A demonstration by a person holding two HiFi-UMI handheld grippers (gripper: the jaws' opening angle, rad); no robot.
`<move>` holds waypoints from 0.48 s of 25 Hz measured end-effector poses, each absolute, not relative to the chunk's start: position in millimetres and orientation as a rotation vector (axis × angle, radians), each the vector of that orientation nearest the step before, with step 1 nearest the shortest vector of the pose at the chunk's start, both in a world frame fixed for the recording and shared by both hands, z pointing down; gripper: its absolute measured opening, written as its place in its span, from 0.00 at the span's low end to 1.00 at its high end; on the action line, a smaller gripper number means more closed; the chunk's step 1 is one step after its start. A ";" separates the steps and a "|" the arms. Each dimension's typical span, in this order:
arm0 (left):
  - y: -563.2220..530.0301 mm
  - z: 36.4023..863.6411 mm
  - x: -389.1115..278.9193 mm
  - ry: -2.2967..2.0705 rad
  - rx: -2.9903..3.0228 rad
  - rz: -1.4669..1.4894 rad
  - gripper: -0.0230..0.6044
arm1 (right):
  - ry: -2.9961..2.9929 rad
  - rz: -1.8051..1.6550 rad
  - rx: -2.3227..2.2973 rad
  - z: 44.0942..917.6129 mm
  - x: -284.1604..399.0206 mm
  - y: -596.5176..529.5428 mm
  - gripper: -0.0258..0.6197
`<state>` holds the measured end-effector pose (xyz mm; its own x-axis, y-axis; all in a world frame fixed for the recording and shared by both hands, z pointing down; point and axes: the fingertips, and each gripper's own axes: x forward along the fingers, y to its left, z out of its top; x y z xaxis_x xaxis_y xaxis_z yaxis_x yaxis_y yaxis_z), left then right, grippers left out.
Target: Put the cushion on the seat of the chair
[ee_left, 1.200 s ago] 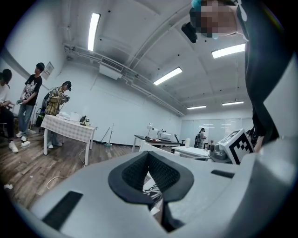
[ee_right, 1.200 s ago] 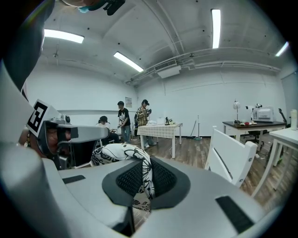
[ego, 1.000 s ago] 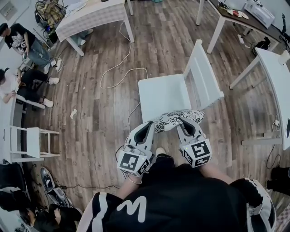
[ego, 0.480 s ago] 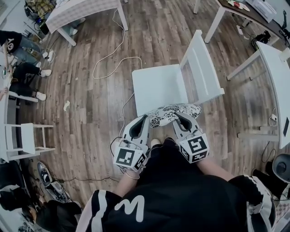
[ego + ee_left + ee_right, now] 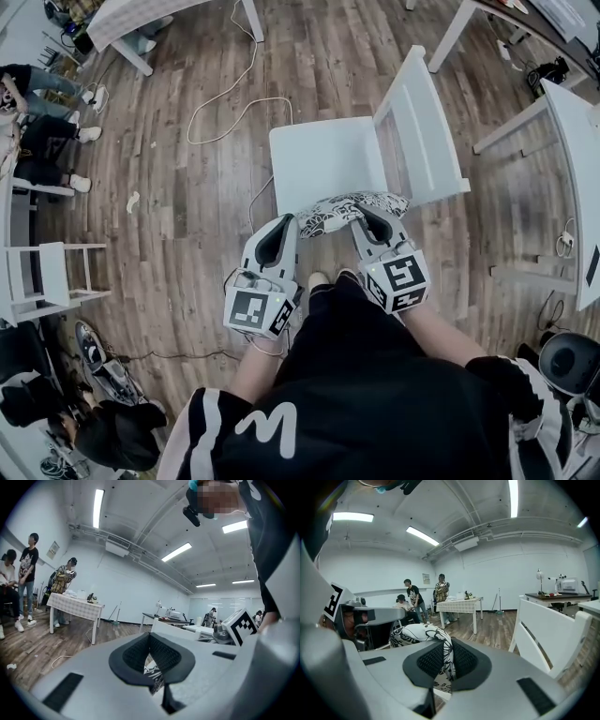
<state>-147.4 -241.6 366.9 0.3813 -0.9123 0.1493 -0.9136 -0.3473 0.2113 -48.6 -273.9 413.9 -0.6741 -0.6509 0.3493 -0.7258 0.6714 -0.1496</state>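
Cushion (image 5: 349, 210) in carry at chair seat's (image 5: 323, 164) near edge, pinched by left tool (image 5: 295, 225), right tool (image 5: 364, 217); next: forward, lower, release.

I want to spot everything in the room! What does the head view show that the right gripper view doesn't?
Only the head view shows the chair's whole seat from above and the white cable looping on the floor. Only the right gripper view shows the ceiling lights. Both show the patterned cushion pinched in the right gripper, and the white chair's backrest.
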 end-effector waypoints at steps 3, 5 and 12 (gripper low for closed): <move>-246.3 368.5 -153.4 -1.637 2.379 0.019 0.04 | -2.631 0.378 1.111 413.9 -51.1 -285.7 0.09; -244.2 376.8 -157.1 -1.641 2.360 0.037 0.04 | -2.623 0.345 1.097 423.2 -52.7 -285.3 0.09; -218.6 427.3 -164.2 -1.599 2.266 0.119 0.04 | -2.480 0.150 0.911 507.6 -52.4 -244.2 0.09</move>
<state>-164.2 -218.6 427.3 0.3549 -0.8941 0.2734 -0.9246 -0.2924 0.2441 -52.4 -244.2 507.6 -0.6573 -0.5794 0.4819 -0.6333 0.7713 0.0635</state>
